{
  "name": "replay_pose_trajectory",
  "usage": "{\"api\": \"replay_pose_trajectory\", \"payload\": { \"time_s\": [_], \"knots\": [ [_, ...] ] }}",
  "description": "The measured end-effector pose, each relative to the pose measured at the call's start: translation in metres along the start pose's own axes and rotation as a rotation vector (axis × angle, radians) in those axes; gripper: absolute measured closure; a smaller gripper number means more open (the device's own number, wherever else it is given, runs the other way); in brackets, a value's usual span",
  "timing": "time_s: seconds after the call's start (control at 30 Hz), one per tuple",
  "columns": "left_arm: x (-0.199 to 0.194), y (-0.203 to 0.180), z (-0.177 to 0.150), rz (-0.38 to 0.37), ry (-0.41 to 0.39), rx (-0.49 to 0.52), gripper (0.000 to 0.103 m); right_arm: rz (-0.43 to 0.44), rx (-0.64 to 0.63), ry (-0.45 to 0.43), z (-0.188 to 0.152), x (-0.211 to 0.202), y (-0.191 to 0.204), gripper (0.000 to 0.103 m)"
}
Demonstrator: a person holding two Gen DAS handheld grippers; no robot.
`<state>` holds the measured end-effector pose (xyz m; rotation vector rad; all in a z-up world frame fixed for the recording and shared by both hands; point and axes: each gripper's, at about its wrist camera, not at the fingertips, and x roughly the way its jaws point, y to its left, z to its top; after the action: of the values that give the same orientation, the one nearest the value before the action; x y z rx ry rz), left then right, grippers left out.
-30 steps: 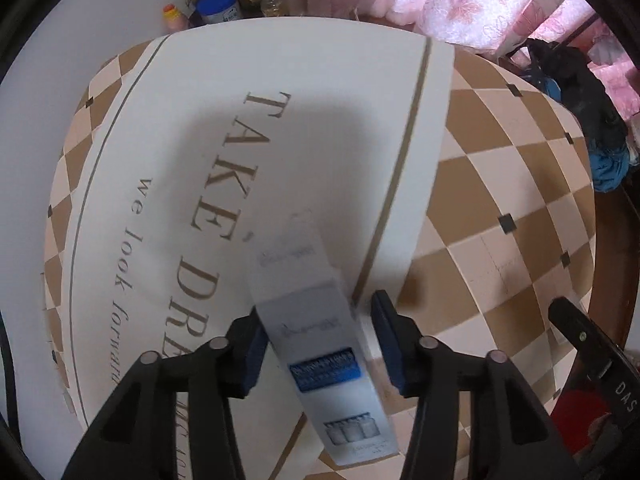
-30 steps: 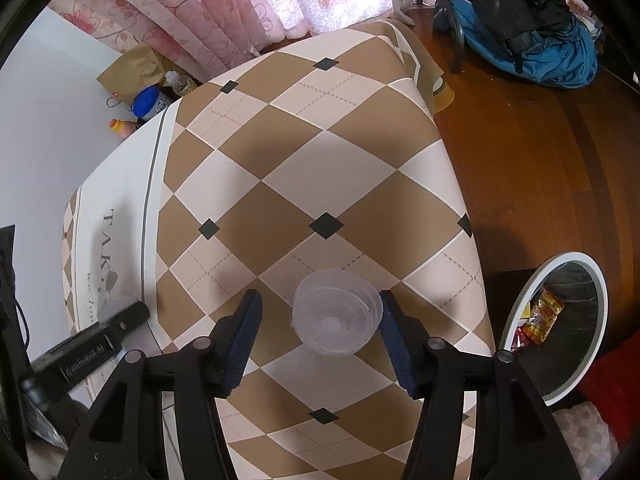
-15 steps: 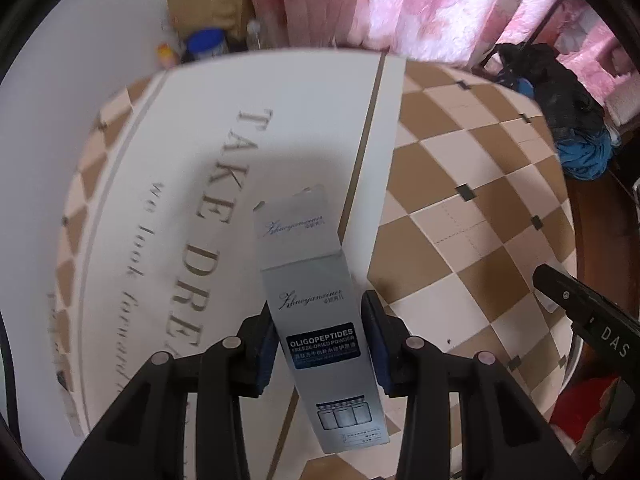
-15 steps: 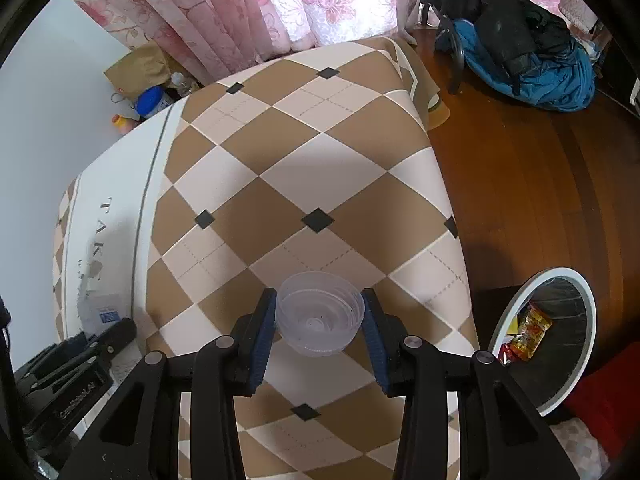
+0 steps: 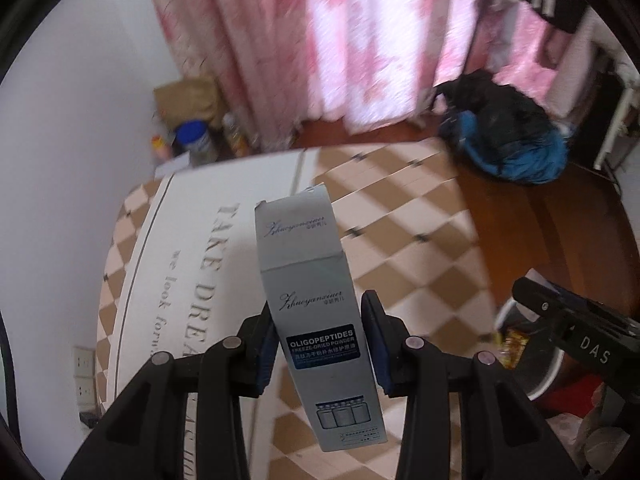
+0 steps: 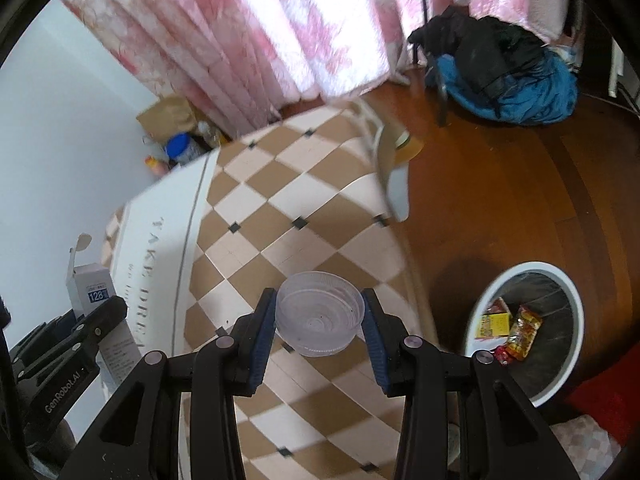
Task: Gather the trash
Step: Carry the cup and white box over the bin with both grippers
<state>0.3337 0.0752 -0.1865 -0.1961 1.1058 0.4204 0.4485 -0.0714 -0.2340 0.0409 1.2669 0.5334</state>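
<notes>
My left gripper [image 5: 320,344] is shut on a tall grey-white carton [image 5: 316,300] with a dark blue label, held upright above the checkered table [image 5: 408,248]. The same carton [image 6: 90,284], its top flap open, shows at the left of the right wrist view beside the left gripper's black body. A clear plastic cup [image 6: 320,314] sits squeezed between the blue pads of my right gripper [image 6: 320,332], lifted off the table [image 6: 280,208]. The white-rimmed trash bin [image 6: 528,320] stands on the wooden floor to the right, holding several snack wrappers.
Pink floral curtains [image 6: 280,28] hang behind the table. A blue and black bag [image 6: 500,72] lies on the floor at the far right. A paper bag [image 5: 188,100] and bottles stand in the corner by the white wall. The right gripper's body [image 5: 576,340] shows at right.
Both grippers closed on their items, the left on the carton and the right on the cup, then lifted them off the table; the bin came more fully into the right view.
</notes>
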Motion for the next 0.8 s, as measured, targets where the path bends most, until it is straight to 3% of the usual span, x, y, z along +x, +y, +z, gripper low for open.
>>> {"api": "replay_pose_trajectory", "payload": {
  "time_s": [0.27,0.43,0.63,0.73,0.8],
  "knots": [
    [-0.064,-0.096,0.009,-0.134,-0.095,0.122,0.067,0.017,0.086,-0.13,-0.009,-0.103,-0.074,0.059],
    [-0.08,-0.173,0.008,-0.232,-0.104,0.215,0.067,-0.008,0.155,-0.18,-0.018,-0.152,-0.138,0.059],
    [-0.039,-0.249,0.001,-0.354,0.031,0.269,0.067,-0.065,0.26,-0.175,-0.041,-0.167,-0.228,0.059],
    [0.004,-0.281,-0.008,-0.408,0.147,0.297,0.067,-0.088,0.312,-0.133,-0.056,-0.148,-0.271,0.06],
    [0.032,-0.297,-0.013,-0.405,0.196,0.312,0.067,-0.094,0.35,-0.083,-0.067,-0.124,-0.299,0.059]
  ]
}}
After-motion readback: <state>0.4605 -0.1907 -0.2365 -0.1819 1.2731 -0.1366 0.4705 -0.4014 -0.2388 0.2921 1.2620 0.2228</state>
